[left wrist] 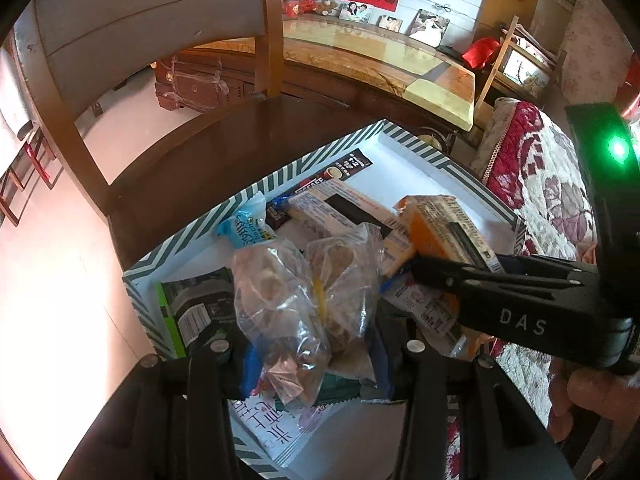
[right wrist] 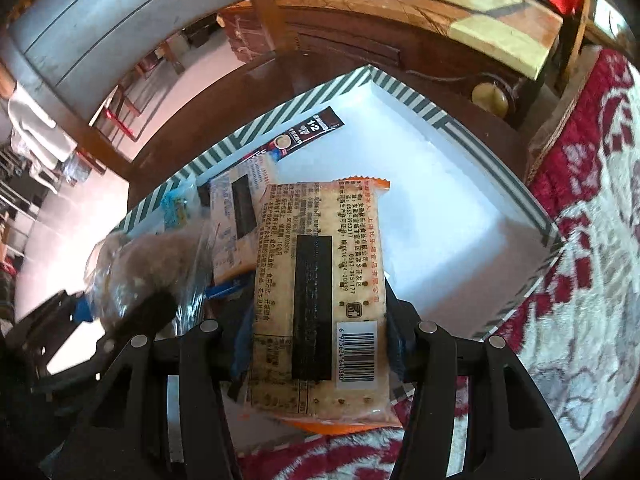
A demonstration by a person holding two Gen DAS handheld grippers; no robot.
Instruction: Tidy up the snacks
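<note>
A white box with a green-striped rim [left wrist: 304, 164] [right wrist: 404, 92] sits on a dark wooden chair seat and holds several snack packs. My left gripper [left wrist: 312, 352] is shut on a clear plastic bag of brown snacks [left wrist: 296, 304], held over the box's near end. My right gripper [right wrist: 320, 344] is shut on an orange-edged cracker pack [right wrist: 320, 288], held above the box; it shows in the left wrist view [left wrist: 440, 224] with the right gripper [left wrist: 416, 264] at its near end. A coffee sachet [right wrist: 304, 132], another cracker pack [right wrist: 236, 216] and a blue packet [left wrist: 244, 232] lie in the box.
The chair's backrest [left wrist: 132, 20] rises beyond the box. A red and white floral quilt [right wrist: 592, 240] lies to the right. A long glass-topped wooden table [left wrist: 380, 60] stands behind. A green and black pack [left wrist: 192, 312] lies at the box's near left.
</note>
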